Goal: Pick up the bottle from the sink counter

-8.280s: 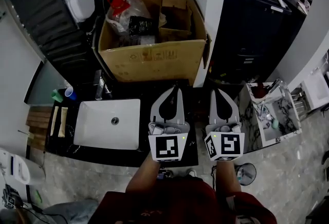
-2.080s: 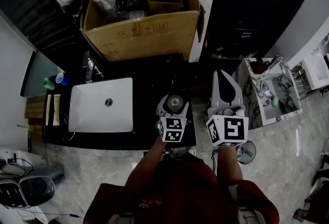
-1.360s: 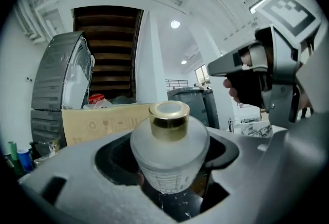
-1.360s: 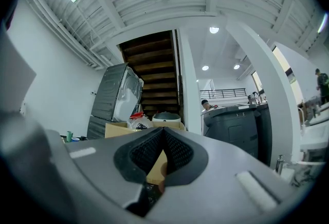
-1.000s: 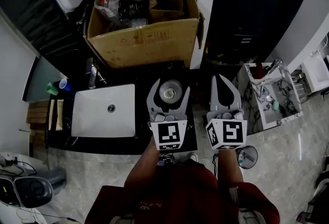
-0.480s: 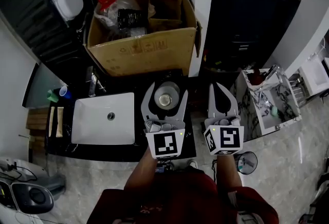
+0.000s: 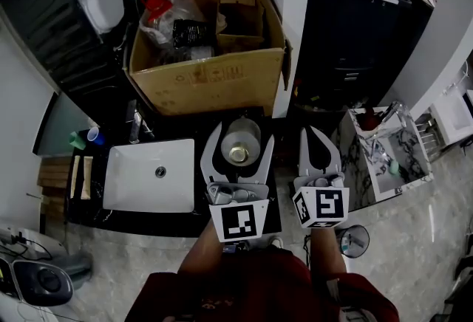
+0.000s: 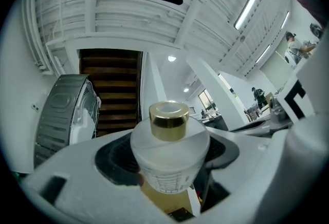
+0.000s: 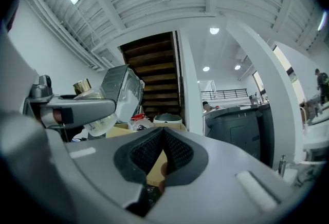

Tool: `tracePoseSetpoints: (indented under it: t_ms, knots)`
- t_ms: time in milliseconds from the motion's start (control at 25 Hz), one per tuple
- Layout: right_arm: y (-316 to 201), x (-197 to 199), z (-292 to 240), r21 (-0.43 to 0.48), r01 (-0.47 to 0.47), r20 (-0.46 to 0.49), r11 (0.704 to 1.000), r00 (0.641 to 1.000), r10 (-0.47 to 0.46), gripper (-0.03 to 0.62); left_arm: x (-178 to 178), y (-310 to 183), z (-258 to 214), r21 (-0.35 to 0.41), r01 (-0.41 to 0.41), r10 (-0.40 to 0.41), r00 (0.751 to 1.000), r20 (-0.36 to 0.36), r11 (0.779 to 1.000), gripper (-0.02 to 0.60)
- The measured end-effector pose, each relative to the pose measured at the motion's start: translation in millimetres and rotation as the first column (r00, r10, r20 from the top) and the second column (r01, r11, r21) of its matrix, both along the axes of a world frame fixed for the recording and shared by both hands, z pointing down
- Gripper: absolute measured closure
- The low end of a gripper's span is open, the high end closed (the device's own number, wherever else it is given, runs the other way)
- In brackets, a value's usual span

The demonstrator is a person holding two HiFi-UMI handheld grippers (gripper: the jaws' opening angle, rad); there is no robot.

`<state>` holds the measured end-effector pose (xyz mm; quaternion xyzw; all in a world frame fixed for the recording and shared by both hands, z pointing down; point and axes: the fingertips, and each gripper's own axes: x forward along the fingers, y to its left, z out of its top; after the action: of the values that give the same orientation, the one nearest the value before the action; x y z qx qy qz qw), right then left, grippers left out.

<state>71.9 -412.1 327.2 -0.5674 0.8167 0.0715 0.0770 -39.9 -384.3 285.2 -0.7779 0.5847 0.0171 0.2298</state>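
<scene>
Left tongs (image 7: 240, 132) pinch bottle (image 8: 169, 141) round body, spread wide. Grip firm, bottle upright, raise straight off counter (image 7: 284, 180). Right tongs (image 7: 313, 134) pressed together, empty, at 3 o'clock.

- The left gripper (image 7: 240, 137), empty at the start, now clamps the bottle (image 7: 238, 151).
- The bottle has risen off the surface (image 7: 159, 221), nearer the head camera than a second ago.
</scene>
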Motion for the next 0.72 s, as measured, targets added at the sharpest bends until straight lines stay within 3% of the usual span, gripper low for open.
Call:
tracePoseSetpoints:
  t_ms: [280, 720]
  knots:
    - [0.3, -1.5, -0.9, 0.009, 0.008, 0.008, 1.000, 1.000, -0.008, 0.592, -4.6, 2.7, -2.2, 0.042, 0.022, -0.020, 0.998, -0.054, 0.999, 0.247]
    - [2.7, -4.7, -6.9, 0.042, 0.010, 0.001, 0.999, 1.000, -0.010, 0.592, -8.7, -1.3, 3.5, 0.028, 0.037, -0.036, 0.999, -0.039, 0.999, 0.247]
